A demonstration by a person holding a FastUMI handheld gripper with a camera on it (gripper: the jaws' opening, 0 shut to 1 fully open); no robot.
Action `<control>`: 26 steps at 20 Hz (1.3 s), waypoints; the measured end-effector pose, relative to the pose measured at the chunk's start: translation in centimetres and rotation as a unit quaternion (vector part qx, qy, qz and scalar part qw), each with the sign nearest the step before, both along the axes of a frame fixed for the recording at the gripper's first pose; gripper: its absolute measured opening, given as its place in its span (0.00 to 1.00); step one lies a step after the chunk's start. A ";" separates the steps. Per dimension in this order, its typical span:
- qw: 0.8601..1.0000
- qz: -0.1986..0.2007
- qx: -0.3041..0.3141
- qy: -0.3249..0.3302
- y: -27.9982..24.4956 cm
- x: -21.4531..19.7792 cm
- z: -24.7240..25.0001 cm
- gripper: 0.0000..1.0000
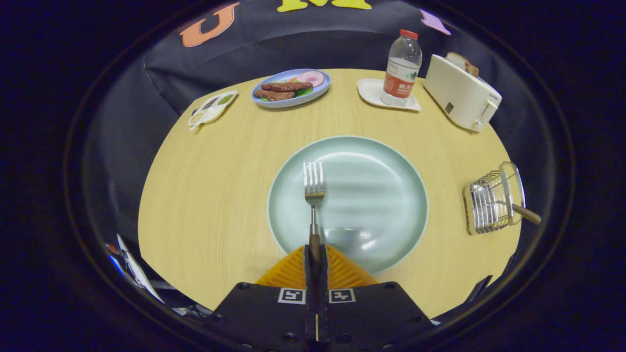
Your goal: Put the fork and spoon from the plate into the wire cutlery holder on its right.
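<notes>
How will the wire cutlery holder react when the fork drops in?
The wire cutlery holder looks light and open-framed, so it may slide or tip. A wooden handle already leans out one side, adding imbalance. The tool grips the fork; lower it gently.

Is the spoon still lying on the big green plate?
No, the plate is bare under the fork, which the gripper holds, and a wooden handle sticks out of the wire holder.
</notes>
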State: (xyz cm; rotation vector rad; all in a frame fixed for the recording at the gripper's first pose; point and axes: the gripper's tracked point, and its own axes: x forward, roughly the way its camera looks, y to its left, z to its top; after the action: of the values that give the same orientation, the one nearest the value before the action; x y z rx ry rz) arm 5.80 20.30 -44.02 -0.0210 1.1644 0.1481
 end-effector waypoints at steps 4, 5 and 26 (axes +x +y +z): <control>1.000 0.003 0.002 -0.009 -2.2 -0.2 2.8 0.02; 1.000 0.002 0.002 -0.011 -3.0 -0.1 3.6 0.02; 0.998 -0.057 -0.003 0.014 -25.9 -1.1 11.0 0.03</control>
State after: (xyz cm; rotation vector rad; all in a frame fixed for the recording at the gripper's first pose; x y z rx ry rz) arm 4.65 -5.61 -33.02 0.0421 1.1903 0.0446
